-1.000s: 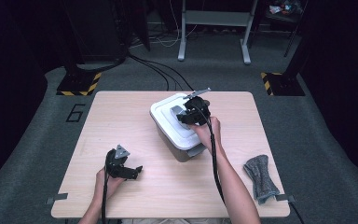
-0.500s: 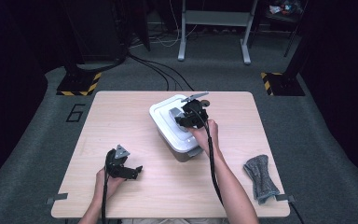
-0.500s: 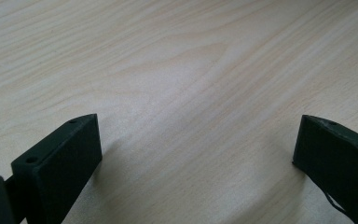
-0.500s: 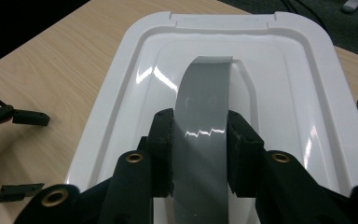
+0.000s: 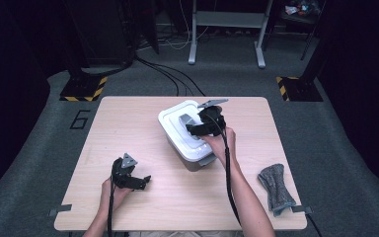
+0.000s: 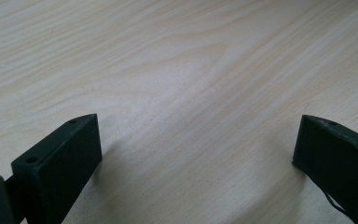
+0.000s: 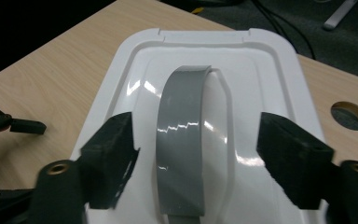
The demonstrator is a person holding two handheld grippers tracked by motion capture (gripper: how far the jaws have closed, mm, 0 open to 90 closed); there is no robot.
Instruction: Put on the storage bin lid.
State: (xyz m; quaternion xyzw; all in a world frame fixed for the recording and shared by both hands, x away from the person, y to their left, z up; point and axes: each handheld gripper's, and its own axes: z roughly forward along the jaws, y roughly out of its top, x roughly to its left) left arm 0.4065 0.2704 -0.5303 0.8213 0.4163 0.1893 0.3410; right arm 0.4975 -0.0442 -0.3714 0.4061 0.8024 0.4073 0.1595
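Straddling the grey handle [image 7: 182, 140] with its jaws spread wide and not touching it, your right gripper [image 7: 196, 161] hovers just over the white lid [image 7: 279, 60] of the container [image 5: 187, 134], which sits near the middle of the table [image 5: 128, 118], a little toward 1 o'clock. Your left gripper [image 6: 193, 154] rests low over bare wood at about 7 o'clock from the container, well apart from it, jaws also wide apart and holding nothing. A folded grey cloth [image 5: 275, 188] lies near the table's edge at 4 o'clock.
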